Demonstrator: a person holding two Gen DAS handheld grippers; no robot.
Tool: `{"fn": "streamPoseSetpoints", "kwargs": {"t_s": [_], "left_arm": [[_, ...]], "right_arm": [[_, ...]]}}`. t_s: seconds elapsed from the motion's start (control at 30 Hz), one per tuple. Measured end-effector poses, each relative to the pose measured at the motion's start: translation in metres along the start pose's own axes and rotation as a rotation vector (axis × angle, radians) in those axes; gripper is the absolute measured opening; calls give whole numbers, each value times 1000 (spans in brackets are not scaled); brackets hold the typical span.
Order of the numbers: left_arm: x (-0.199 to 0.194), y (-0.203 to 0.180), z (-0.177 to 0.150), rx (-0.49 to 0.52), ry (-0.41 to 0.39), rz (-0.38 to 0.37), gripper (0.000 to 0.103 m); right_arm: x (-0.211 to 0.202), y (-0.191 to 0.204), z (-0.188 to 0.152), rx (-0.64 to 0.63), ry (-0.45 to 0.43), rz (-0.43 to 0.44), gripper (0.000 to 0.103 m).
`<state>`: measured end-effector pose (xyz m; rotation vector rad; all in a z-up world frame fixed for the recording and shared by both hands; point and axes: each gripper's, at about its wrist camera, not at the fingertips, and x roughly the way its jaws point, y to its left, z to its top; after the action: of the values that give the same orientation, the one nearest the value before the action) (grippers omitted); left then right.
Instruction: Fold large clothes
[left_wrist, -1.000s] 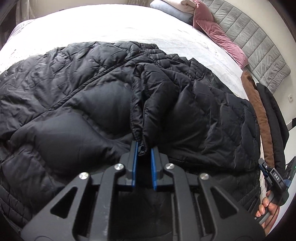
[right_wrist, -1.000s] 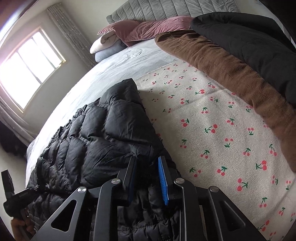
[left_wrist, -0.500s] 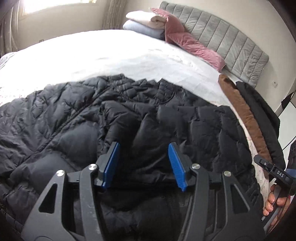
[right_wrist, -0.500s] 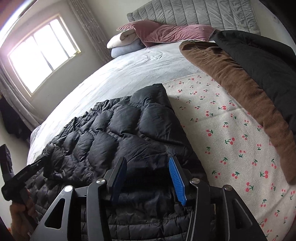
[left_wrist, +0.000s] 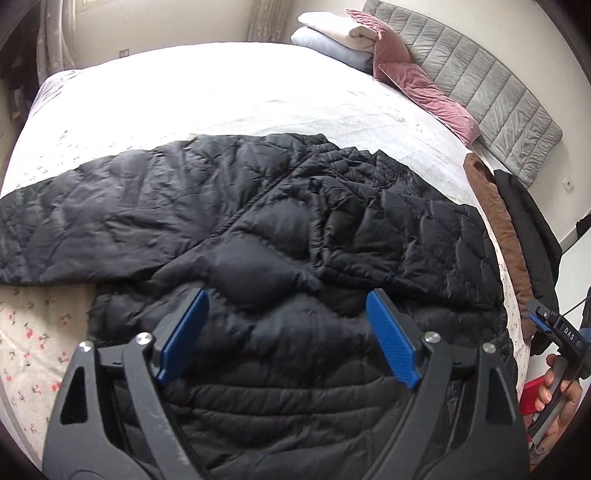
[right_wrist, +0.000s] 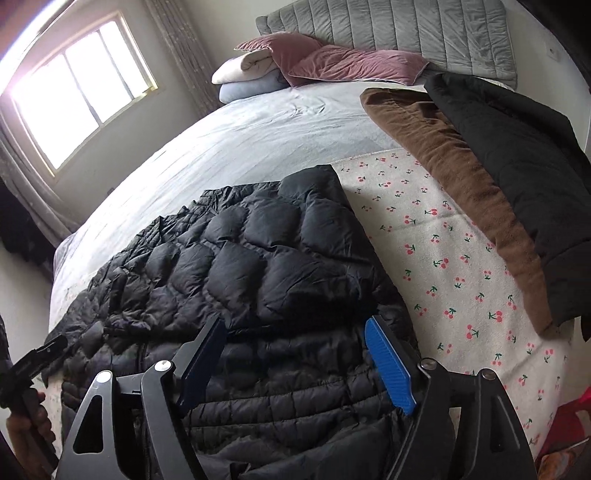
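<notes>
A black quilted puffer jacket lies spread on the bed, one sleeve stretched to the left and the other folded across its body. My left gripper hovers above the jacket's middle, its jaws opening, with nothing pinched between the blue pads. In the right wrist view the same jacket lies below my right gripper, whose jaws are also opening and clear of the fabric. The right gripper's body and a hand show at the left wrist view's right edge.
The bed has a white sheet and a cherry-print cover. A brown garment and a black coat lie along the right side. Pink and pale pillows rest against the grey headboard. A window is at left.
Both grippers let go of the jacket fabric, opened wide and lifted away. The fold they held now lies flat on the jacket.
</notes>
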<state>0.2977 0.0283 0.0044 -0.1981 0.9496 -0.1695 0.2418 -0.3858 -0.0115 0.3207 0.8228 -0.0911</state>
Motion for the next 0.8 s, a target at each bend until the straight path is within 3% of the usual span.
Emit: {"fn": "streamPoseSetpoints", "kwargs": {"t_s": [0.1, 0.37, 0.57, 0.63, 0.7, 0.8], "left_arm": [[-25, 42, -11, -62, -22, 65, 96], [-56, 169, -36, -293, -31, 169, 97], [-57, 262, -47, -537, -65, 109, 97], [-52, 288, -49, -622, -92, 54, 97], [-44, 310, -52, -709, -107, -8, 85], [-35, 333, -51, -787, -147, -61, 77]], "right_arm": [[-12, 14, -15, -21, 19, 10, 80], [-19, 48, -46, -98, 31, 34, 81], [-9, 59, -50, -130, 50, 53, 81], [-4, 60, -52, -131, 63, 52, 81], [1, 59, -53, -131, 76, 40, 81], [7, 57, -54, -128, 89, 28, 81]]}}
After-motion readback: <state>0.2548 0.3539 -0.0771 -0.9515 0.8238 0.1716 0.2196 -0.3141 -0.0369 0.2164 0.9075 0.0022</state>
